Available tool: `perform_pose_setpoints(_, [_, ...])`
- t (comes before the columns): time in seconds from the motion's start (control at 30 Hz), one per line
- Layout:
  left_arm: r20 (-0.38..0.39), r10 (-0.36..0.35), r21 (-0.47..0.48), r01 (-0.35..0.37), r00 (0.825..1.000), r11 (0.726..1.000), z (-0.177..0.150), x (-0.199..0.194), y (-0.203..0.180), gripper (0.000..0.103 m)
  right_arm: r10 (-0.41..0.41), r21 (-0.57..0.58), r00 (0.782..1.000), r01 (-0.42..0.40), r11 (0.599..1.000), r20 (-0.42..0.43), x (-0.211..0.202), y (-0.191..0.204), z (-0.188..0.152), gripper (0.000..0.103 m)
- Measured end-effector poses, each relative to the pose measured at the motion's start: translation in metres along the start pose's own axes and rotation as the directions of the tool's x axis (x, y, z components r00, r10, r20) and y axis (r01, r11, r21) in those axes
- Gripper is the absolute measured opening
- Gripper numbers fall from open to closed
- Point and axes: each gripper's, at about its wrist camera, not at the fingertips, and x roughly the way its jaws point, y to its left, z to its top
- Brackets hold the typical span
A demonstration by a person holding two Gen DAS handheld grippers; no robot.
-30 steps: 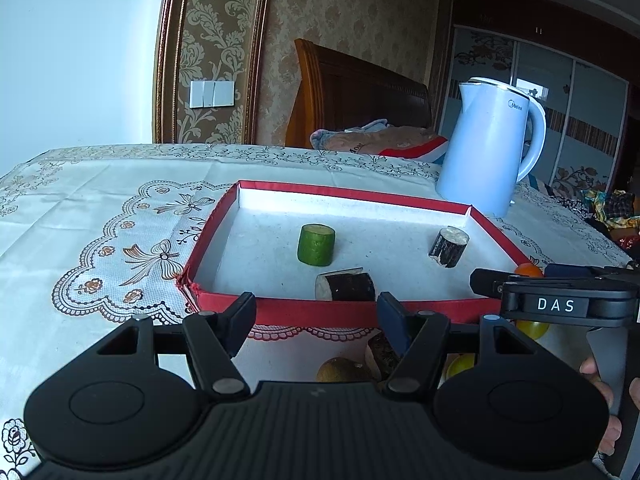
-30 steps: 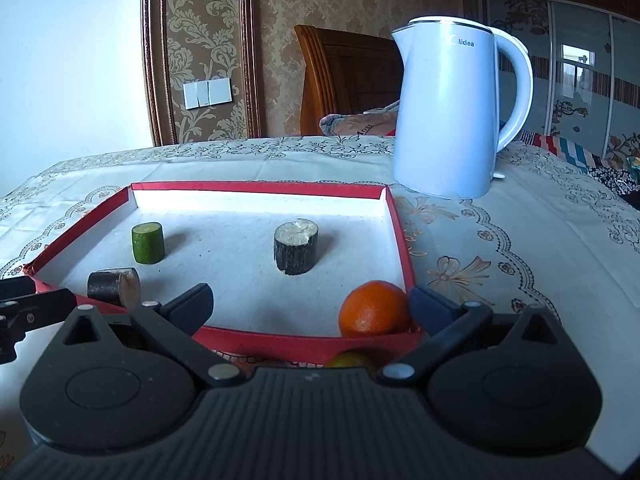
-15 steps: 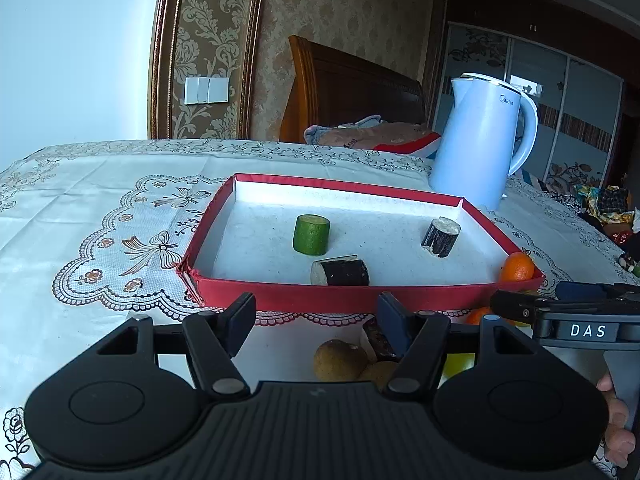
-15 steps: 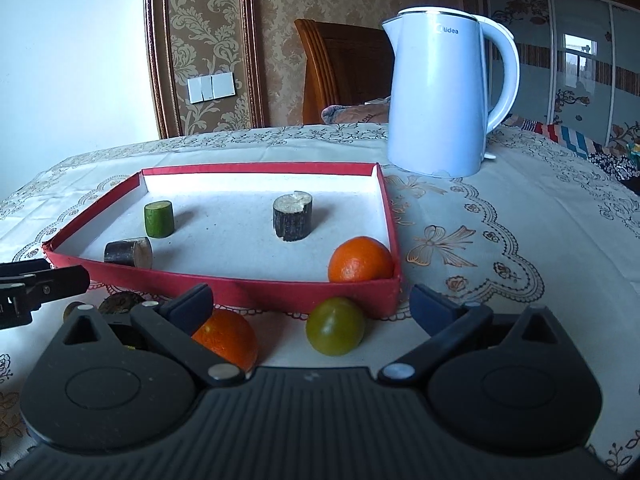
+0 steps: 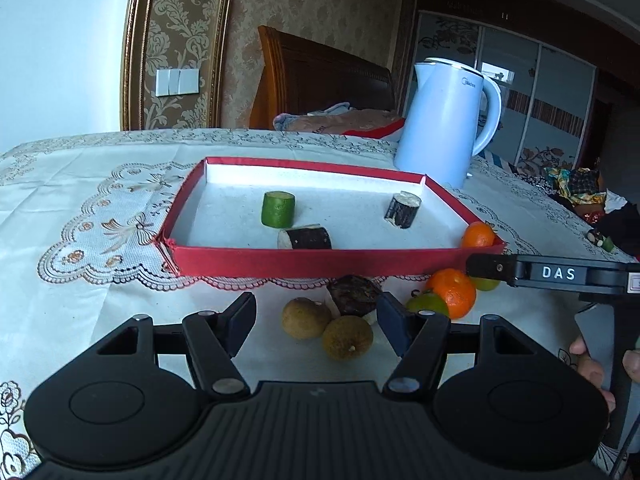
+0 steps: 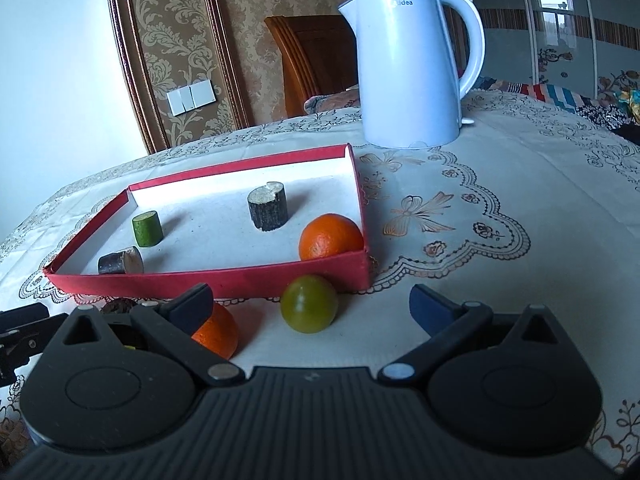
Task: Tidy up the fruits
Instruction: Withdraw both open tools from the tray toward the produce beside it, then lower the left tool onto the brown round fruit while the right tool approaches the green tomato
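Room: gold damask wallpaper [image 5: 256, 40] is being shown across the upper part of both views, with a white wall switch [image 5: 177, 82] at upper left and a dark wooden headboard [image 5: 320, 80] at top centre.
Surface: a cream lace-patterned tablecloth [image 5: 80, 208] is being spread over the whole table, filling the middle of each frame.
Kettle: a white electric kettle [image 6: 412, 68] is being stood upright on the cloth in the upper right, behind the tray and apart from it.
Tray: a shallow red tray [image 5: 320, 260] with a white floor is being seen at centre frame.
Tray contents: a green cylinder [image 5: 278, 209], a dark upright log piece [image 6: 267, 208], a dark piece lying on its side [image 5: 306, 238] and an orange [image 6: 330, 237] in the near right corner are being held inside it.
Loose fruit: in front of the tray's near wall, a second orange [image 5: 454, 292], a green round fruit [image 6: 309, 303], two brownish fruits [image 5: 306, 317] and a dark lump [image 5: 354, 294] are being left on the cloth.
Left gripper [image 5: 316, 320]: its fingers are being held wide apart around nothing, at lower centre of its own view.
Right gripper [image 6: 310, 306]: its fingers are being kept spread wide, with the green round fruit lying between the tips, untouched.
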Motion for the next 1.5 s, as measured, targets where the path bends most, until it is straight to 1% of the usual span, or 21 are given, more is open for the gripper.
perform_pose_setpoints(0.1, [-0.038,-0.044,0.008,0.044,0.998,0.999,-0.005,-0.002,-0.004,0.066,-0.003,0.001,1.000,0.003,1.000,-0.004,0.001,0.000,0.000,0.103])
perform_pose_setpoints(0.27, [-0.051,-0.051,0.013,0.052,0.997,0.999,-0.007,-0.003,-0.009,0.066,-0.010,0.004,1.000,0.010,1.000,-0.002,0.000,0.000,0.000,0.103])
perform_pose_setpoints(0.47, [-0.074,-0.024,0.011,0.025,0.997,1.000,-0.007,0.001,-0.012,0.066,-0.020,-0.005,1.000,0.020,1.000,-0.002,0.000,0.002,0.000,0.103])
perform_pose_setpoints(0.67, [-0.087,0.025,0.010,-0.024,0.996,1.000,-0.008,0.004,-0.017,0.066,-0.030,-0.017,1.000,0.030,0.999,-0.002,0.000,0.004,0.000,0.103])
perform_pose_setpoints(0.83, [-0.100,0.040,0.018,-0.039,0.994,0.999,-0.011,0.005,-0.027,0.066,-0.031,-0.016,1.000,0.031,0.999,-0.003,0.000,0.004,0.000,0.103])
perform_pose_setpoints(0.9, [-0.104,0.035,0.021,-0.033,0.994,0.999,-0.012,0.005,-0.031,0.066,-0.033,-0.015,0.999,0.033,0.999,-0.001,0.000,0.003,0.000,0.103])
perform_pose_setpoints(1.07, [-0.105,0.049,0.032,-0.046,0.993,0.998,-0.012,0.007,-0.039,0.066,-0.034,-0.003,0.999,0.034,0.999,0.007,-0.002,0.001,0.000,0.103])
perform_pose_setpoints(1.23, [-0.108,0.049,0.006,-0.048,0.993,0.999,-0.008,0.013,-0.038,0.066,-0.036,-0.006,0.999,0.036,0.999,0.006,-0.002,0.001,0.000,0.103])
perform_pose_setpoints(1.33, [-0.114,0.033,-0.002,-0.034,0.993,0.999,-0.006,0.015,-0.038,0.066,-0.035,-0.002,0.999,0.035,0.999,0.006,-0.001,0.001,0.000,0.103])
perform_pose_setpoints(1.5, [-0.110,0.038,0.036,-0.034,0.993,0.999,-0.010,0.015,-0.043,0.066,-0.036,0.006,0.999,0.036,0.999,0.008,-0.002,0.000,0.000,0.103])
